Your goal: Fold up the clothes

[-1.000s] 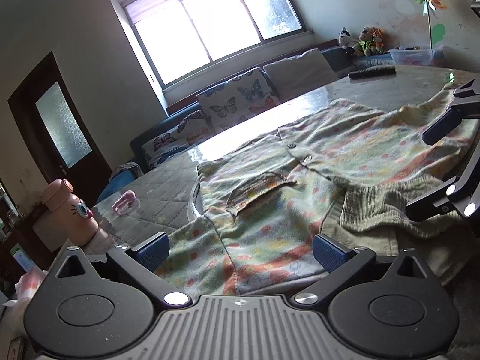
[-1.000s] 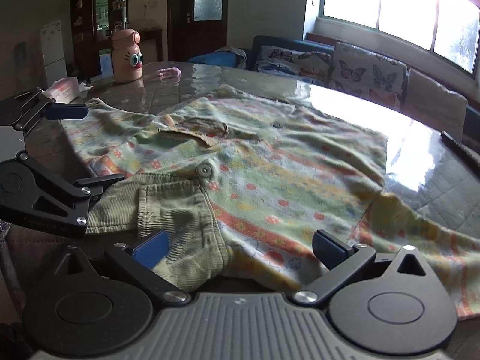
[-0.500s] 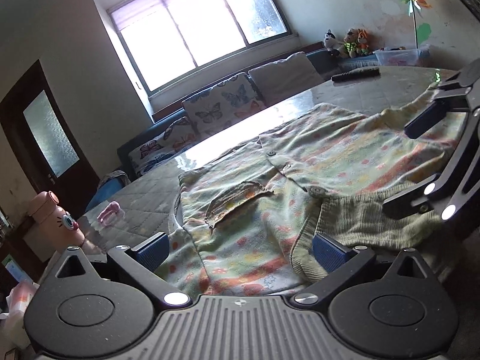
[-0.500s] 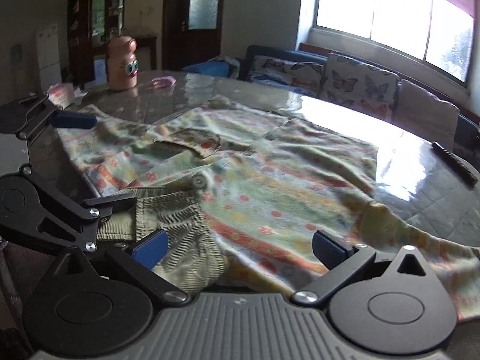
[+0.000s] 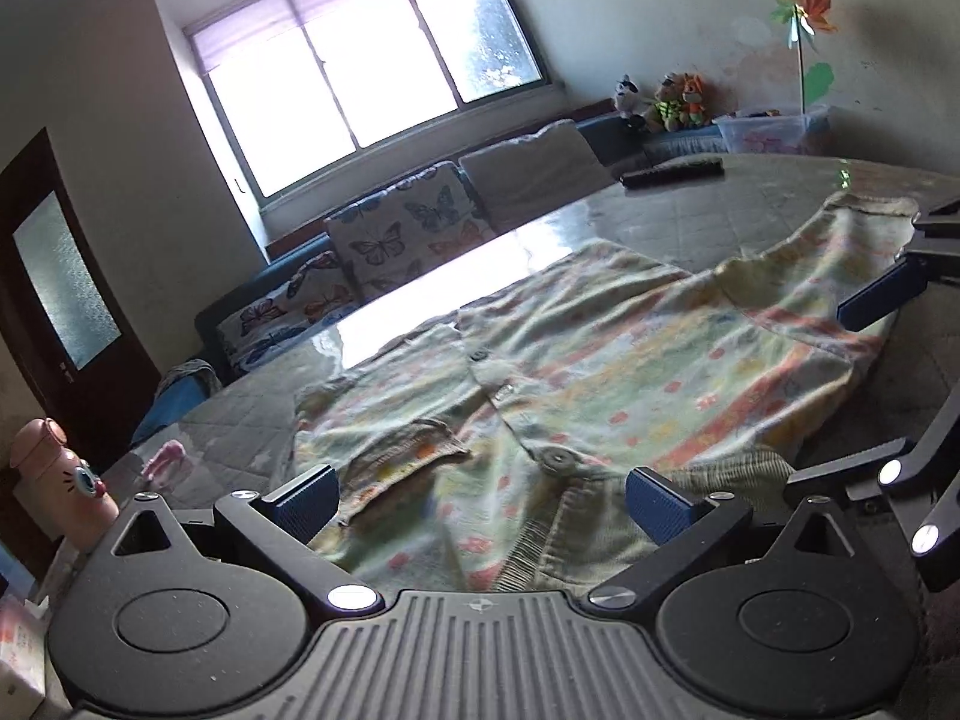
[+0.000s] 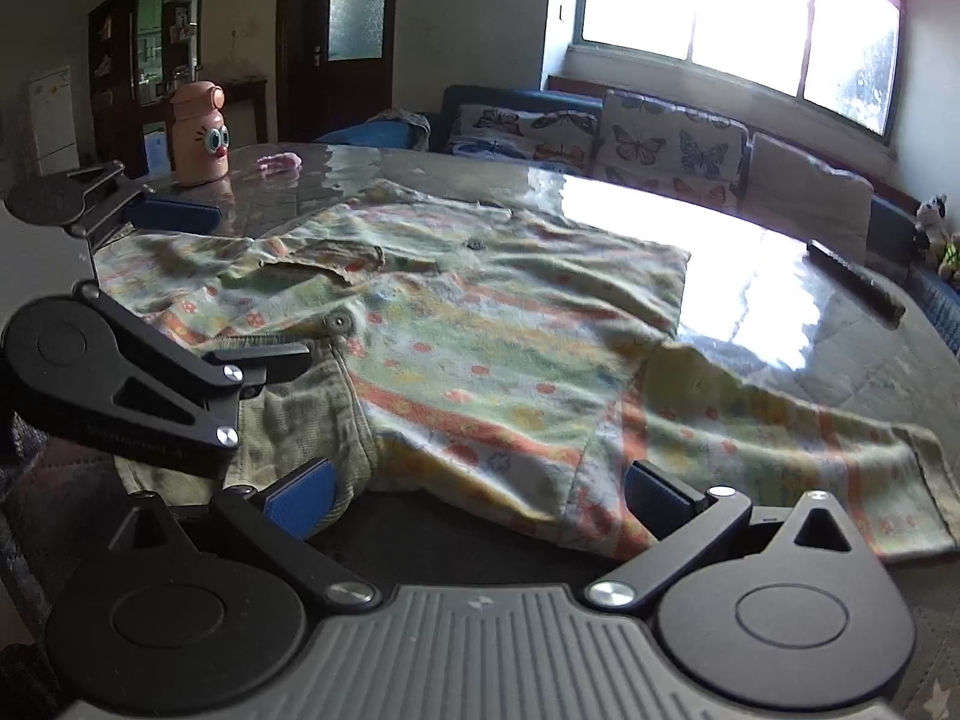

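A flowery shirt point(image 5: 600, 372) lies spread out flat on the shiny bench point(image 6: 780, 300), buttons up. Its green collar point(image 6: 300, 420) is at the near edge. The left gripper point(image 5: 480, 495) sits low by the collar, its jaws wide and holding nothing. The right gripper point(image 6: 480, 495) sits beside it, jaws wide too. A pink bottle point(image 6: 198, 132) and a remote point(image 5: 672, 173) are far off on the bench.

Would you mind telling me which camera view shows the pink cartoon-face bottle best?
The right wrist view: the pink cartoon-face bottle stands whole and face-on. The left wrist view shows it only at the frame's left edge, partly behind the left claw.
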{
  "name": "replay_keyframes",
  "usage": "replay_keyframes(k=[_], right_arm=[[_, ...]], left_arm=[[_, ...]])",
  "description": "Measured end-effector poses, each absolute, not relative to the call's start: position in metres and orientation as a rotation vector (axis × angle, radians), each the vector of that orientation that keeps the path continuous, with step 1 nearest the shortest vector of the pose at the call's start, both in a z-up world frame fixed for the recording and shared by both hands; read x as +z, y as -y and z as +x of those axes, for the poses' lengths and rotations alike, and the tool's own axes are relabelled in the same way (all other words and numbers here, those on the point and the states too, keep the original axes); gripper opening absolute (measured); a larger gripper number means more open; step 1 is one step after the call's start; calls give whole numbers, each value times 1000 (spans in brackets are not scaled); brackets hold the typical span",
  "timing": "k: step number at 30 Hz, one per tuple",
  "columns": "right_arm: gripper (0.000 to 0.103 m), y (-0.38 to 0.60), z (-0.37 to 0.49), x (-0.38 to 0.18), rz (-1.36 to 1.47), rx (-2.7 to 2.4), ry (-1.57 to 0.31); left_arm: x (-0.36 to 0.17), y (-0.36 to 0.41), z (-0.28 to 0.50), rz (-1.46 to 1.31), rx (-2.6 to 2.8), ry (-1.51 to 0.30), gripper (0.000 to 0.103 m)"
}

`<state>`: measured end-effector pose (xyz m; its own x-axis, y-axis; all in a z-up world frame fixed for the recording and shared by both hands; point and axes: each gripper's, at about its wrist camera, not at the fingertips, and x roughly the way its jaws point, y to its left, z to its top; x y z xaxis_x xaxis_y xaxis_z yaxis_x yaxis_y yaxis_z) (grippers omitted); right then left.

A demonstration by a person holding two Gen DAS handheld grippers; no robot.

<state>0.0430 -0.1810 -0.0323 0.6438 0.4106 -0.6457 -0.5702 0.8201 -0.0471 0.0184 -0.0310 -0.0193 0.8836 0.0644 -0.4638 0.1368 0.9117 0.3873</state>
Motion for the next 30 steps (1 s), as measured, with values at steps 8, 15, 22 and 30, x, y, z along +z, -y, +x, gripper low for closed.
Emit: replay_keyframes(k=[8,15,22,30], right_arm=[[103,223,49,-19,-133,483,-658],[103,282,90,-16,-49,262,-653],[103,306,129,-31,-128,115,-666],[103,342,127,-44,-37,25,-721]], left_arm=[[-18,34,22,433,-42,-490,103],[-12,46,28,435,-64,-470,103],[-11,57,32,443,-78,-467,103],[-6,61,38,456,-84,-459,103]])
